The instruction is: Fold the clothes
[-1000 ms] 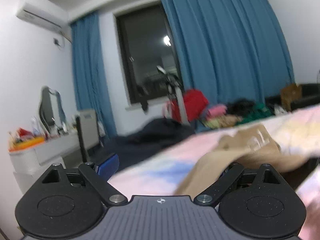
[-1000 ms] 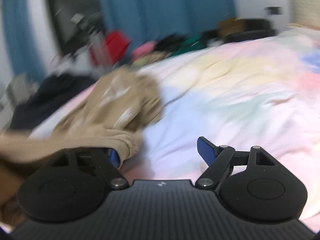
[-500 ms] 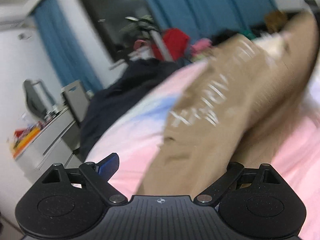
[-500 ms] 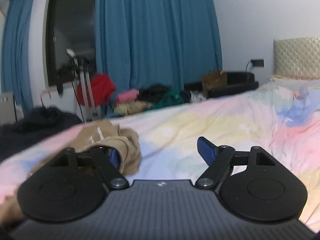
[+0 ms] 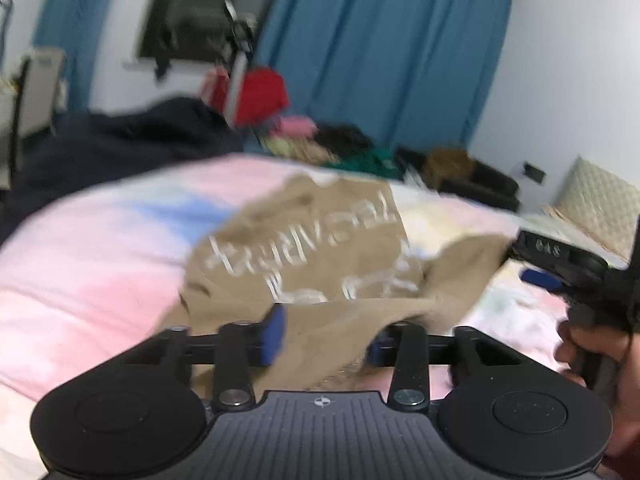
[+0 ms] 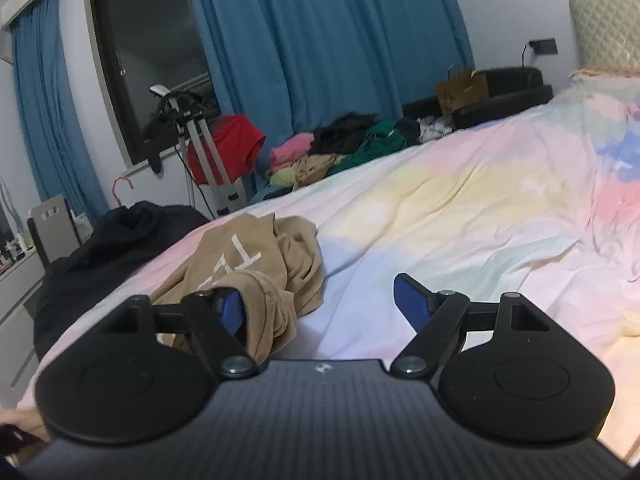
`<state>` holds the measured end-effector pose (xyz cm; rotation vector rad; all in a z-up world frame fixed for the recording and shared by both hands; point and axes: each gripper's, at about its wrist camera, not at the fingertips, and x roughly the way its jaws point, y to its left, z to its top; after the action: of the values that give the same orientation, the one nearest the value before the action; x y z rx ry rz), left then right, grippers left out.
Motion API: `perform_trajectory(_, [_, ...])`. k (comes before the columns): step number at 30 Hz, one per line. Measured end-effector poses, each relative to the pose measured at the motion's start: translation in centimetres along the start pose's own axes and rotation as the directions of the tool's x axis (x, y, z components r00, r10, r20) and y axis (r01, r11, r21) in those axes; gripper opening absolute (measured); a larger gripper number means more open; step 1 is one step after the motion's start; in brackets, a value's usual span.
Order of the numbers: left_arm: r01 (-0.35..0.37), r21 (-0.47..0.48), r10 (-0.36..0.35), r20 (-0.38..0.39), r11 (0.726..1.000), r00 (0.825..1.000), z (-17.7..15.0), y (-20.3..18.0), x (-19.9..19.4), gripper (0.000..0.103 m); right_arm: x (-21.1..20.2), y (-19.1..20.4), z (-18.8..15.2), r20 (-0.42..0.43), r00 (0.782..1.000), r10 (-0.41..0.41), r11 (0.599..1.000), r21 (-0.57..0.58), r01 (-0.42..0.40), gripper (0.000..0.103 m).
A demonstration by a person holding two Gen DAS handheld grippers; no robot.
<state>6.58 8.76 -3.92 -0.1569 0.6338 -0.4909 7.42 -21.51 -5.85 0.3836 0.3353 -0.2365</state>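
My left tool [image 5: 324, 334] stands half open with the tan shirt [image 5: 320, 256] draped between its fingers. My right tool [image 6: 320, 306] gapes wide, the shirt's cuff beside its left finger [image 6: 230, 308]. The shirt lies crumpled on the bed [image 6: 480, 208].

The left black two-finger gripper with blue pads [image 5: 326, 340] has its jaws partly closed around a fold of tan cloth, without a firm clamp. The right black two-finger gripper [image 6: 320, 304] holds its jaws wide apart, gripping nothing. A bare hand [image 5: 592, 344] grasps the right gripper's handle.
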Motion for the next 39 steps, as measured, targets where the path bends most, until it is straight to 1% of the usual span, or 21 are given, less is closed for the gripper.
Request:
perform_trajectory(1, [0.046,-0.028,-0.047,-0.049,0.999,0.998,0.0,0.4,0.3,0.009,0.2,-0.1,0.0,-0.011,1.000,0.001,1.000,0.008,-0.001,0.078])
perform_trajectory(4, [0.179,-0.093,-0.192,-0.159,0.979,0.968,0.1,1.3,0.5,0.009,0.6,-0.5,0.1,-0.044,0.999,0.016,0.999,0.033,-0.014,0.078])
perform_trajectory(8, [0.233,-0.125,-0.255,-0.204,0.965,0.945,0.6,2.7,0.7,0.010,1.5,-0.5,0.2,-0.088,0.995,0.047,0.999,0.030,-0.045,0.078])
perform_trajectory(13, [0.285,-0.165,-0.319,-0.251,0.944,0.914,1.3,4.5,1.0,0.014,2.7,0.0,-0.5,-0.143,0.988,0.064,0.998,0.018,-0.062,0.078])
perform_trajectory(14, [0.259,-0.151,-0.290,-0.244,0.954,0.926,1.4,4.6,0.9,0.021,2.7,0.1,-0.6,-0.143,0.988,0.063,0.998,0.016,-0.061,0.078])
perform_trajectory(15, [0.214,-0.128,-0.239,-0.227,0.968,0.944,1.5,4.6,0.7,0.027,2.7,0.2,-0.6,-0.142,0.988,0.064,0.998,0.013,-0.063,0.078])
perform_trajectory(16, [0.168,-0.105,-0.187,-0.210,0.980,0.960,1.7,4.6,0.5,0.037,2.6,0.2,-0.6,-0.139,0.988,0.064,0.998,0.012,-0.063,0.078])
perform_trajectory(18, [0.133,-0.073,-0.142,-0.143,0.989,0.979,2.0,4.5,-0.6,0.050,2.4,0.2,-0.4,-0.132,0.989,0.064,0.998,0.013,-0.063,0.078])
perform_trajectory(19, [0.124,-0.062,-0.130,-0.104,0.990,0.986,2.1,4.3,-1.2,0.059,2.4,0.2,-0.4,-0.130,0.989,0.066,0.998,0.015,-0.064,0.078])
perform_trajectory(20, [0.117,-0.052,-0.120,-0.067,0.992,0.990,2.2,4.0,-1.9,0.067,2.3,0.2,-0.3,-0.127,0.990,0.067,0.998,0.016,-0.065,0.078])
perform_trajectory(22, [0.099,-0.018,-0.099,-0.019,0.995,0.995,2.1,3.1,-2.5,0.075,2.2,0.2,-0.3,-0.126,0.990,0.069,0.998,0.018,-0.067,0.078])
perform_trajectory(24, [0.069,0.053,-0.068,-0.007,0.996,0.998,1.8,1.6,-2.5,0.077,2.1,0.3,-0.3,-0.125,0.990,0.072,0.997,0.020,-0.070,0.078])
perform_trajectory(26, [0.041,0.148,-0.042,0.001,0.988,0.999,1.2,-0.4,-2.3,0.077,1.9,0.3,-0.3,-0.122,0.990,0.075,0.997,0.018,-0.073,0.078])
perform_trajectory(28, [0.035,0.242,-0.040,0.014,0.970,0.999,0.0,-2.4,-1.9,0.082,1.8,0.4,-0.3,-0.119,0.990,0.077,0.997,0.014,-0.076,0.078])
perform_trajectory(30, [0.041,0.338,-0.051,0.019,0.940,0.999,-1.6,-4.4,-1.2,0.084,1.6,0.4,-0.1,-0.119,0.990,0.080,0.997,0.017,-0.079,0.078])
perform_trajectory(31, [0.038,0.389,-0.048,0.016,0.920,0.999,-2.3,-5.4,-0.9,0.084,1.6,0.3,-0.1,-0.118,0.990,0.081,0.997,0.020,-0.080,0.078])
perform_trajectory(33, [-0.002,0.485,-0.003,0.010,0.875,1.000,-4.0,-7.0,0.4,0.085,1.5,0.1,0.1,-0.118,0.990,0.082,0.997,0.027,-0.079,0.078])
perform_trajectory(35, [-0.093,0.491,0.092,0.025,0.866,0.995,-5.0,-7.8,2.3,0.090,1.5,-0.1,0.3,-0.117,0.990,0.081,0.996,0.034,-0.077,0.078])
perform_trajectory(36, [-0.143,0.486,0.145,0.034,0.862,0.989,-5.5,-8.1,3.3,0.091,1.4,-0.3,0.3,-0.116,0.990,0.080,0.996,0.038,-0.076,0.078])
perform_trajectory(37, [-0.205,0.493,0.203,0.059,0.845,0.977,-5.8,-8.5,4.2,0.091,1.4,-0.4,0.4,-0.116,0.990,0.079,0.996,0.042,-0.075,0.078])
perform_trajectory(39, [-0.331,0.524,0.302,0.143,0.785,0.943,-6.2,-9.5,5.4,0.091,1.6,-0.4,0.3,-0.120,0.989,0.081,0.996,0.047,-0.075,0.078])
